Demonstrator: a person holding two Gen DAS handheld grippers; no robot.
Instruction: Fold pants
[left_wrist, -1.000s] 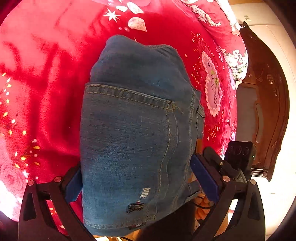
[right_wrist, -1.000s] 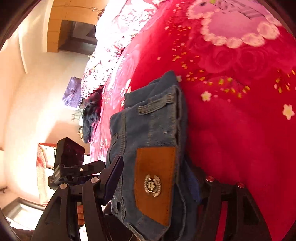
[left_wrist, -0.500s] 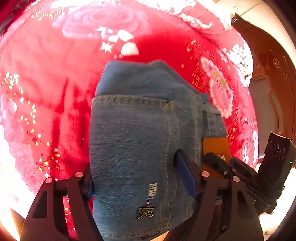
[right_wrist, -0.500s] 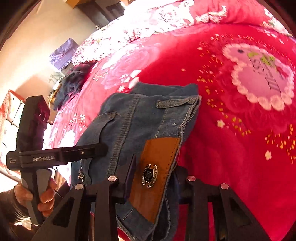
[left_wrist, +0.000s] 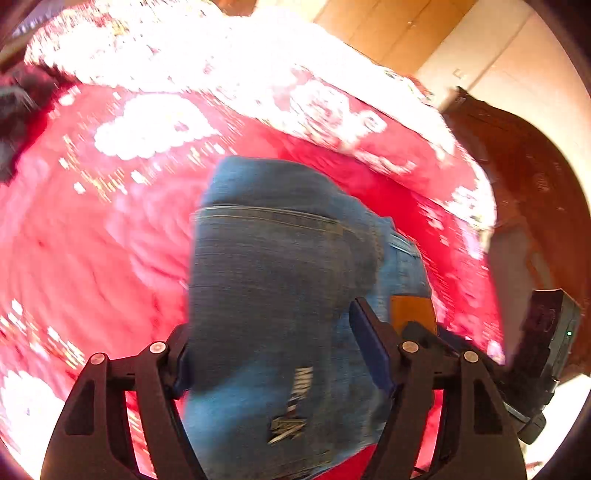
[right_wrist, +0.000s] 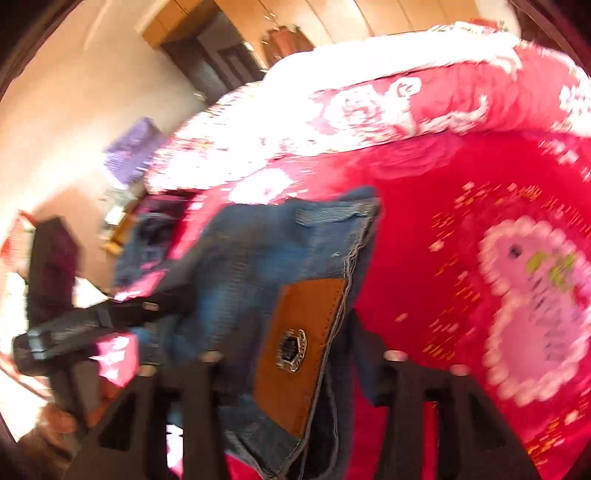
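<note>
Folded blue jeans (left_wrist: 273, 280) are held up over a red floral bed cover (left_wrist: 92, 251). My left gripper (left_wrist: 273, 354) is shut on the jeans; its blue pads press the bundle from both sides. In the right wrist view the same jeans (right_wrist: 258, 266) show a brown leather waistband patch (right_wrist: 299, 343). My right gripper (right_wrist: 291, 354) is shut on the jeans at the patch end, cloth bunched between its black fingers. The other gripper's body (right_wrist: 55, 332) shows at the left, and the right gripper's body (left_wrist: 543, 354) shows in the left wrist view. Both views are motion-blurred.
The bed cover (right_wrist: 461, 221) has a pink heart motif (right_wrist: 539, 314) and a white floral band at the far side. A dark wooden bed end (left_wrist: 535, 177) stands at the right. Wooden wardrobes (right_wrist: 295, 22) and a purple bag (right_wrist: 133, 147) lie beyond the bed.
Both grippers closed on the jeans bundle and lifted and tilted upward with it. More of the far bed and room walls has come into view.
</note>
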